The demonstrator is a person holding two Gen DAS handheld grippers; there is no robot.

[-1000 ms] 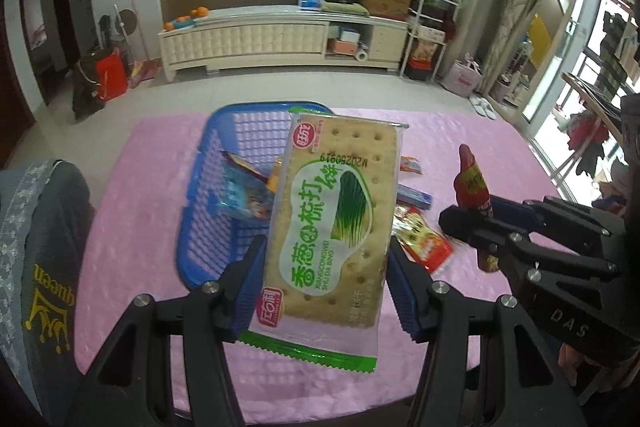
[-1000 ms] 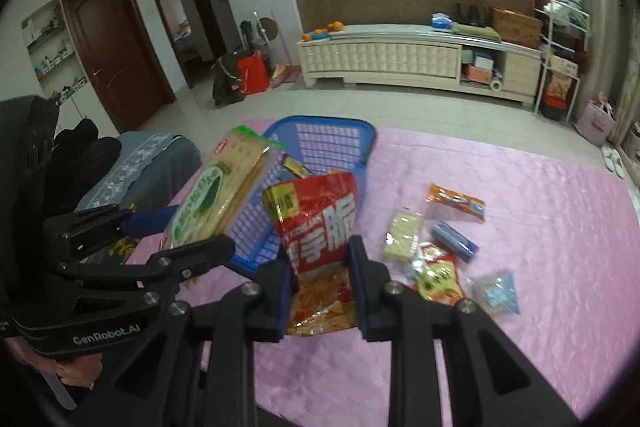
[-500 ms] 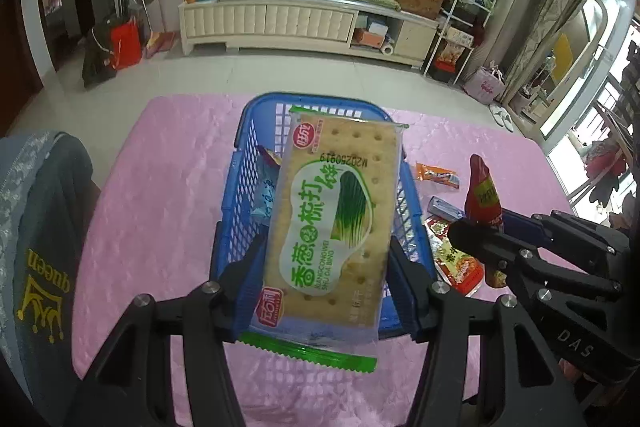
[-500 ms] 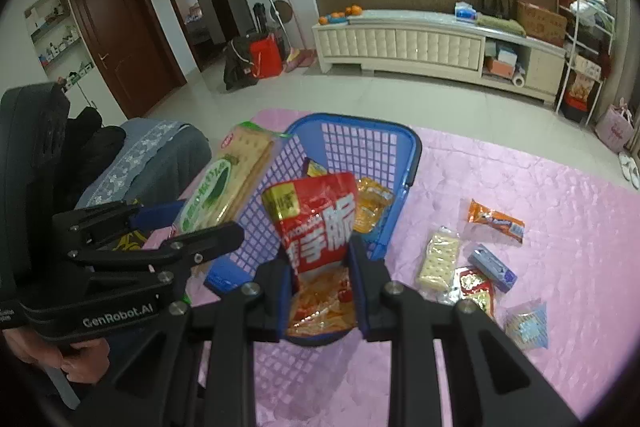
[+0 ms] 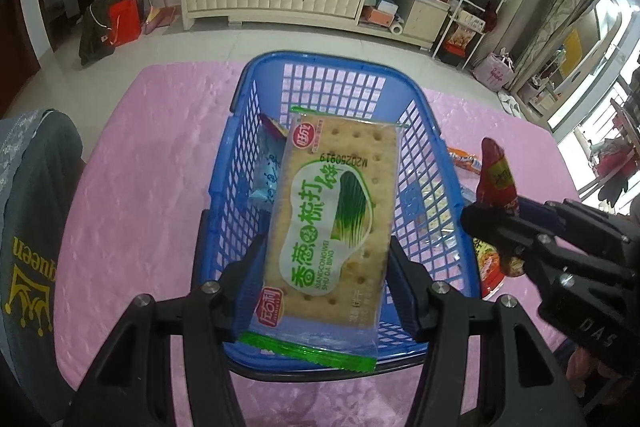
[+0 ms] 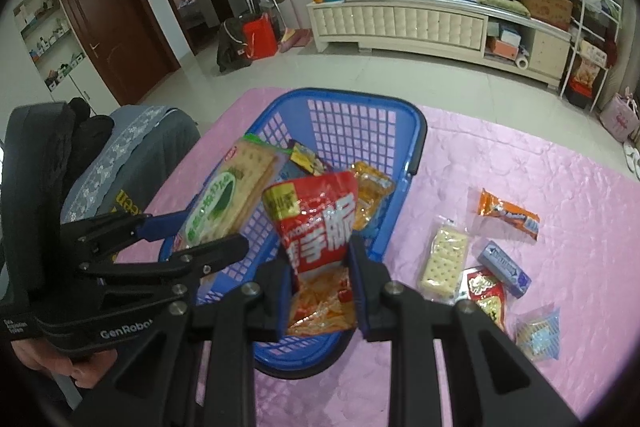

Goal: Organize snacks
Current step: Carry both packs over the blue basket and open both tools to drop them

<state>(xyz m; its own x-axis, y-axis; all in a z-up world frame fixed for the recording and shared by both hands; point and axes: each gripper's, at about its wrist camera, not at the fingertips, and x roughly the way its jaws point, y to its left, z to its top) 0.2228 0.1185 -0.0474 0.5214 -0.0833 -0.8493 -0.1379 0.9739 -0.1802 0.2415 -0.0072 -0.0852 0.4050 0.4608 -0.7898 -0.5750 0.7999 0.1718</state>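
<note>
Baskets: one blue basket (image 6: 362,131) on the desk (image 6: 520,163).
Hand-held grippers: two, a left hand-held gripper (image 5: 326,275) and a right hand-held gripper (image 6: 322,277).
Packets held: two, a cracker packet (image 5: 332,223) in the left one and a red chip bag (image 6: 320,227) in the right one.
Packets loose on the desk: five, an orange packet (image 6: 509,214), a small cracker packet (image 6: 443,259), a purple bar (image 6: 504,266), a red packet (image 6: 486,297) and a blue packet (image 6: 538,333).
Packets lying in the basket: at least three show; the full count cannot be told.
</note>
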